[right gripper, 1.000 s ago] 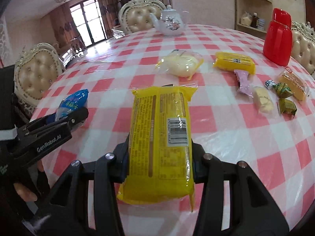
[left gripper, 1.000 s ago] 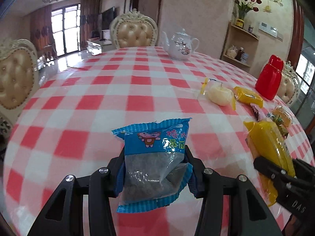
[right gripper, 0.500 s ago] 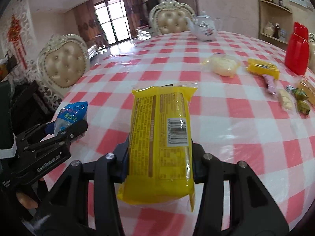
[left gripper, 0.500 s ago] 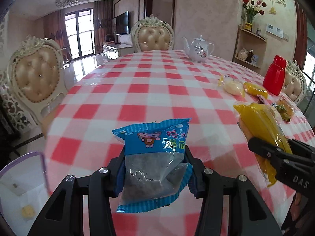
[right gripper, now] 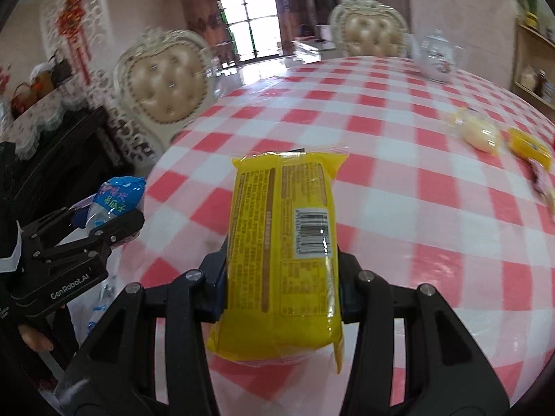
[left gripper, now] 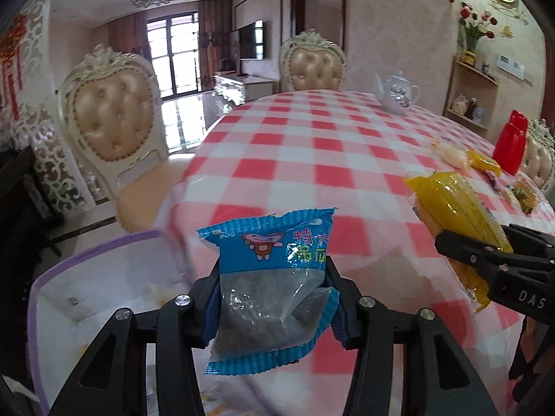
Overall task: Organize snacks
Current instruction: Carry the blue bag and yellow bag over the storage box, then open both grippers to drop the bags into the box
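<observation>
Snacks both look light and crinkly: left gripper (left gripper: 274, 306) jaws pinch the blue packet (left gripper: 272, 279) mid-body, lower centre of frame; right gripper (right gripper: 282, 286) jaws squeeze the soft yellow packet (right gripper: 282, 242) at its sides, above the table (right gripper: 399, 187).

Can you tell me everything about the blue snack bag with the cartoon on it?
The blue plastic snack packet has crimped, zigzag ends, a cartoon figure and printed characters on its upper half, and a clear window below showing dark, grainy contents. It stands upright, pinched at both sides by the left gripper, held in the air near the edge of the red-and-white checked table. Nothing else touches it.
</observation>
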A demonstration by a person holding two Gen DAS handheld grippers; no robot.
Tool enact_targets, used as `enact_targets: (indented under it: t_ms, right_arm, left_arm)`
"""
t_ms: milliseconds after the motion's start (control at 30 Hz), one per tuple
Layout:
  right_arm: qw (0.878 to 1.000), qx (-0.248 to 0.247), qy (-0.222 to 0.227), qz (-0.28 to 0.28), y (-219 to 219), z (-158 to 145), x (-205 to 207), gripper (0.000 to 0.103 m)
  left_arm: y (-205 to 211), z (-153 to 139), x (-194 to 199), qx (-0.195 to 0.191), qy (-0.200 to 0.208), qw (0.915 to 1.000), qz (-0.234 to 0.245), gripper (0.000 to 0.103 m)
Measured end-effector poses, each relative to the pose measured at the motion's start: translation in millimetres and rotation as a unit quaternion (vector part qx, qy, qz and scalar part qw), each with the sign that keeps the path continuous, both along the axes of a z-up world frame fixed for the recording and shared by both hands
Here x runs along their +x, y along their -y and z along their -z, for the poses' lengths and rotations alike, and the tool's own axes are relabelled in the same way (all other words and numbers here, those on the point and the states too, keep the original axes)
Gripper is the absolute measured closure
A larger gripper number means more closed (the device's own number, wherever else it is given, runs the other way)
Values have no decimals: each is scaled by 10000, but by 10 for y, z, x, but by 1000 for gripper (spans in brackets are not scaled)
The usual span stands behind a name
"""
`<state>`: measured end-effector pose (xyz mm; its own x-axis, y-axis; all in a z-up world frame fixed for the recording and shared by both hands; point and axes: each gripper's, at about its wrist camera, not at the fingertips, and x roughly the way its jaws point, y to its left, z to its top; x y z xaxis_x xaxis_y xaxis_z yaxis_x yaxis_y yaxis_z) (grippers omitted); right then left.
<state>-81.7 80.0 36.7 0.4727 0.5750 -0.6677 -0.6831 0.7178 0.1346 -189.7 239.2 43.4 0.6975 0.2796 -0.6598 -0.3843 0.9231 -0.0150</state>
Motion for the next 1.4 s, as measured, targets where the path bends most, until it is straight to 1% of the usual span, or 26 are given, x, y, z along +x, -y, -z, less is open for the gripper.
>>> enact_targets:
  t_ms: [333,533,767,933,1033,1100,1133,1167,1200,1233,1300,1367,1400]
  right_arm:
    - [9958,-73,30,-917,-650,63,-421,53]
    - [9876,-145,3,-1564,-1071,123,-784,53]
    - [9721,-372,60,-2314,-1457,235,-1210,53]
    - [9603,-516,109,-2738,-1599,317,-1433,53]
    - [9543,-539,75,-2938,-1634,341,-1496,53]
    - [9465,-530,-28,-3182,-1640,360,-1516,52]
    - [9441,-498,-66,-3259,-1626,353,-1521,48]
    - [9425,-459,-46,-3311,-1581,319,-1516,44]
    - [9435,-427,53,-3286,-1525,276,-1519,40]
    - [9453,-388,188,-3235,-1459,221,-1498,37]
    - [9515,-273,420,-3036,-1235,78,-1363,35]
    - [9612,-183,581,-2691,-943,-62,-1145,35]
    - [9659,-173,665,-2495,-794,-106,-1041,35]
  left_arm:
    - [-607,93,-507,13,-114,9977,-664,52]
    - [-953,166,-781,2,-234,9942,-1047,52]
    - [-1247,197,-1012,92,-431,9896,-1370,52]
    - [-1371,191,-1086,147,-550,9864,-1541,51]
    - [-1416,179,-1108,160,-652,9831,-1703,49]
    - [-1421,159,-1093,288,-763,9773,-1955,39]
    - [-1392,114,-1080,413,-709,9733,-2144,36]
    - [-1366,73,-1074,481,-654,9710,-2250,29]
    - [-1309,-1,-1043,540,-510,9695,-2334,26]
    - [-1252,-56,-1004,528,-365,9710,-2302,26]
    - [-1071,-194,-858,458,-80,9776,-2051,22]
    - [-805,-329,-622,361,246,9855,-1640,20]
    - [-626,-394,-464,253,429,9899,-1326,19]
